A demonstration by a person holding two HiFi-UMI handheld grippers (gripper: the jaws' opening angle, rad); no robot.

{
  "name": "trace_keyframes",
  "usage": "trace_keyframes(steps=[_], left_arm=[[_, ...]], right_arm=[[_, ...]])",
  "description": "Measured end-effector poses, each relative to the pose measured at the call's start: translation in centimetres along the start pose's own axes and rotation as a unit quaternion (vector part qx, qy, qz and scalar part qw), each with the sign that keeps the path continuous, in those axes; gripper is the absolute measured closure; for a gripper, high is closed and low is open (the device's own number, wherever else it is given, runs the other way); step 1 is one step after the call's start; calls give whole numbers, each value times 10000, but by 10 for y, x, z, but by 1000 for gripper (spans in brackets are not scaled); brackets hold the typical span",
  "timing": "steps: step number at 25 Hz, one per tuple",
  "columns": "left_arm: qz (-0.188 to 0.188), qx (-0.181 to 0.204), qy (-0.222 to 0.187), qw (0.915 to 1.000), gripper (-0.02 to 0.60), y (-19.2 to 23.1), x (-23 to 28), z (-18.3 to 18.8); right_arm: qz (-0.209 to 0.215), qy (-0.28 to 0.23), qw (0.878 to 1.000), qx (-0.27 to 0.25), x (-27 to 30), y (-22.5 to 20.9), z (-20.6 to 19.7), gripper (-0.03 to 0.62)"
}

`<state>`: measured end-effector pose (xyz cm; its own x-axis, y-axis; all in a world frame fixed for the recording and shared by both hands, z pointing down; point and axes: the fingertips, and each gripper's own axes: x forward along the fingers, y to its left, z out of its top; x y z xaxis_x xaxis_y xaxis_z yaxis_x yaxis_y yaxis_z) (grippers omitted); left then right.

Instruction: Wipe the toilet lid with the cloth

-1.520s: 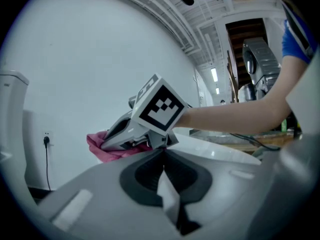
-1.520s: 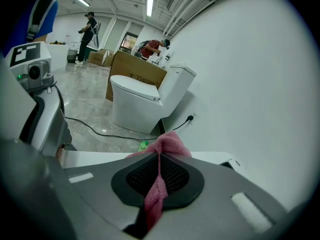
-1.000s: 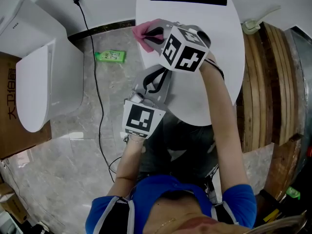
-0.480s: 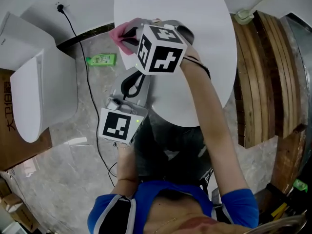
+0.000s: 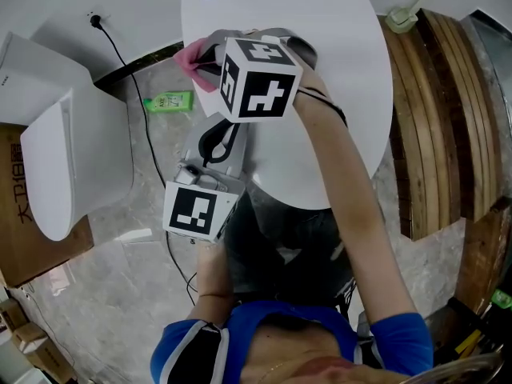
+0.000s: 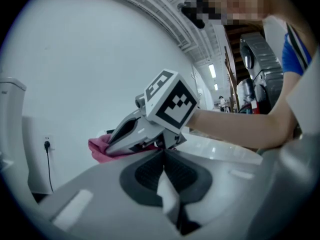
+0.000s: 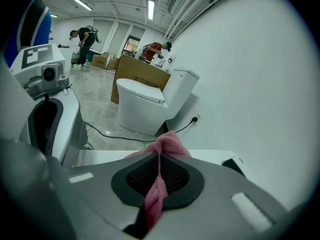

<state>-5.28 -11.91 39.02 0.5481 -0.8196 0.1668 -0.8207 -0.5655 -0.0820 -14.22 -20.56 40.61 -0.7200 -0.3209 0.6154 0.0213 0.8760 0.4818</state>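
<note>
The white oval toilet lid (image 5: 344,78) fills the top middle of the head view. My right gripper (image 5: 210,54) is shut on a pink cloth (image 5: 190,59) at the lid's left edge. In the right gripper view the cloth (image 7: 161,146) is pinched in the shut jaws and bunches past the tips. My left gripper (image 5: 216,138) hovers below, by the lid's near-left rim, shut on nothing. The left gripper view looks over its closed jaws (image 6: 164,156) at the right gripper (image 6: 125,134) and the cloth (image 6: 100,149).
A second white toilet (image 5: 72,166) stands at the left, with a cardboard box (image 5: 24,246) beside it. A green bottle (image 5: 168,101) and a black cable (image 5: 152,158) lie on the marble floor. Wooden planks (image 5: 432,118) lean at the right. People work far off (image 7: 85,39).
The head view has shifted a little. My right gripper still holds the cloth at the lid's left edge and looks slightly nearer the camera. The left gripper has hardly moved.
</note>
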Motion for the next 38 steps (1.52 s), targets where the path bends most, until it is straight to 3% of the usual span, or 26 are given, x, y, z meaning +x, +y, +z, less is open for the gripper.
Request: trace_keyframes(steps=[17, 38], left_arm=[[-115, -32, -114, 9999, 578, -1, 0, 3], [-189, 27, -16, 9998, 578, -4, 0, 2]], right_arm=[[-49, -56, 10000, -34, -14, 0, -12, 585], [-420, 445, 9979, 205, -55, -12, -59, 585]])
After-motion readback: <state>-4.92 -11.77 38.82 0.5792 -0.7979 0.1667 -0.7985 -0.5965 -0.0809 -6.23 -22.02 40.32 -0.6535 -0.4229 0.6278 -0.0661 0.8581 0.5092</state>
